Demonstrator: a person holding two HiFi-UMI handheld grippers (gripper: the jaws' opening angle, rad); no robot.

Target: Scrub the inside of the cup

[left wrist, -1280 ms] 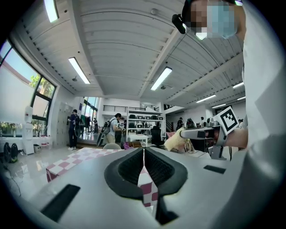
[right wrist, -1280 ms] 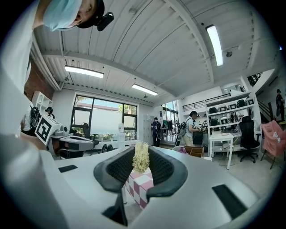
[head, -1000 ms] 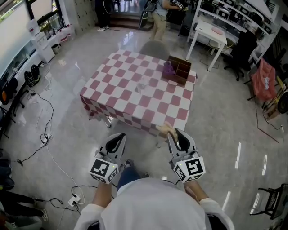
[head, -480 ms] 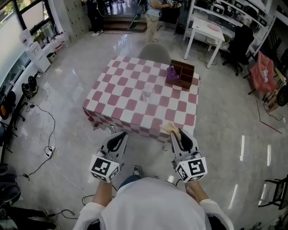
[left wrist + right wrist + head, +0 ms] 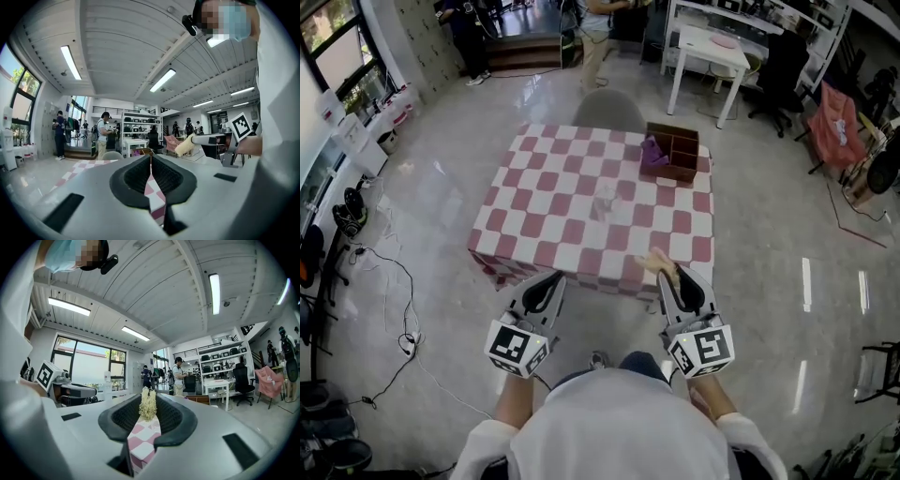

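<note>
My left gripper (image 5: 550, 281) has its jaws pressed together with nothing between them; only the checked cloth shows through the slit beyond them. My right gripper (image 5: 667, 278) is clamped on a pale, fibrous scrubber (image 5: 148, 405), which sticks out past its tips over the near edge of the table (image 5: 544, 234). Both tools point level at that table and sit side by side, apart from each other, the left one just short of the near edge.

The clear cup (image 5: 602, 201) stands upright on the red-and-white checks, well ahead of both tools and roughly between the lines they point along. Neither tool touches it. Farther ahead, in front of my right gripper, a brown wooden box (image 5: 675, 155) with compartments sits near the far edge, a purple thing (image 5: 652, 150) at its left end. Beyond the table, past the cup, a grey chair (image 5: 609, 111) is pushed up to the far side.
</note>
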